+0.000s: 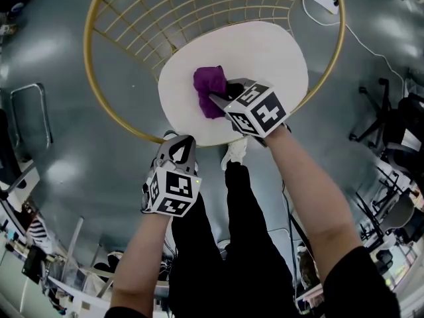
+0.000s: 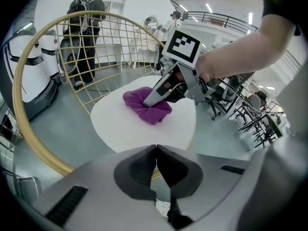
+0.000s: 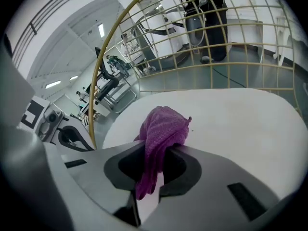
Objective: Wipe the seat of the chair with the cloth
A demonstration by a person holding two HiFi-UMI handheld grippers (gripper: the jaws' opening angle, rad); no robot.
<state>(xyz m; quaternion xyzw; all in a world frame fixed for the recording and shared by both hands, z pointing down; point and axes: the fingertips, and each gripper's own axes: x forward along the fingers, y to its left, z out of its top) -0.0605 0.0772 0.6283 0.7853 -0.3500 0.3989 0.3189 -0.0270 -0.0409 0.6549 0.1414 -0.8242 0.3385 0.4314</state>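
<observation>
White chair seat [image 1: 265, 52] lies under the right claw [image 1: 215, 101], clamped on the purple cloth [image 1: 209, 88] near its centre; left claw [image 1: 177, 151] closed, empty, off the near edge

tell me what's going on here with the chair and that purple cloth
A person stands over a chair with a gripper in each hand. The right gripper has its fingers shut on the purple cloth, which lies bunched on the white seat. The left gripper hangs short of the seat, fingers together, holding nothing.
</observation>
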